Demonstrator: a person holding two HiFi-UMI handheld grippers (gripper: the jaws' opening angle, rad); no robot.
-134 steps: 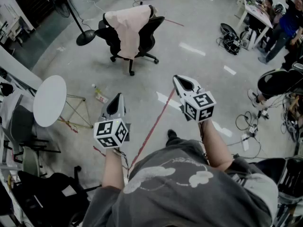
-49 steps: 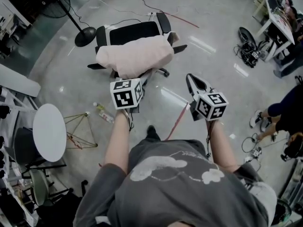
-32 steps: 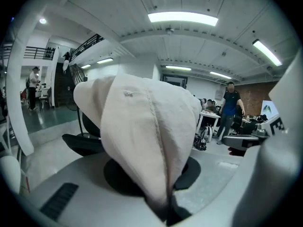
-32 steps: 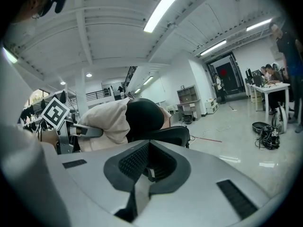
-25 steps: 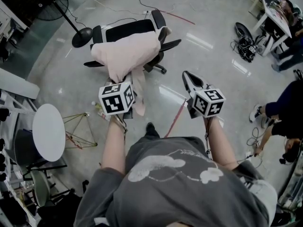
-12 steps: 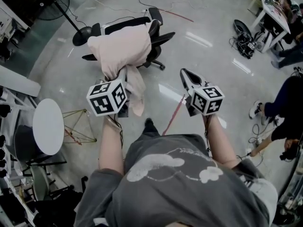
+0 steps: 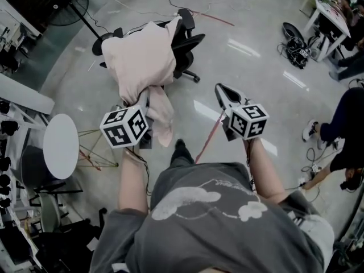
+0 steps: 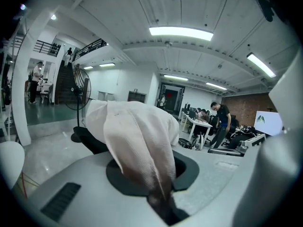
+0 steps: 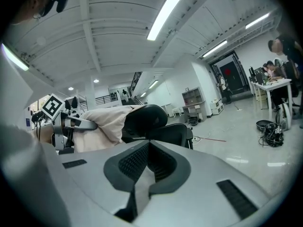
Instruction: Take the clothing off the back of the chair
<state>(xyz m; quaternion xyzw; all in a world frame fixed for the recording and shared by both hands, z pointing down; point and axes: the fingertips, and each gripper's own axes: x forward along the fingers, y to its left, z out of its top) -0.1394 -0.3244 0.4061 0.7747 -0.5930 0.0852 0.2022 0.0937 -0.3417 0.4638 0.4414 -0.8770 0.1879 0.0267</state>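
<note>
Since the clothing [image 7: 139, 56] is draped over it, most of the chair [image 7: 185, 36] back is hidden, and the left claw [image 8: 161, 202] tips are buried in fabric. Left claw is clamped on a pulled-out fold of the clothing; the rest is hung on the chair. Right claw [image 9: 142, 183] is held closed, empty, apart from the chair.

Head camera looks steeply down; all views share the chair [image 7: 187, 38].
</note>
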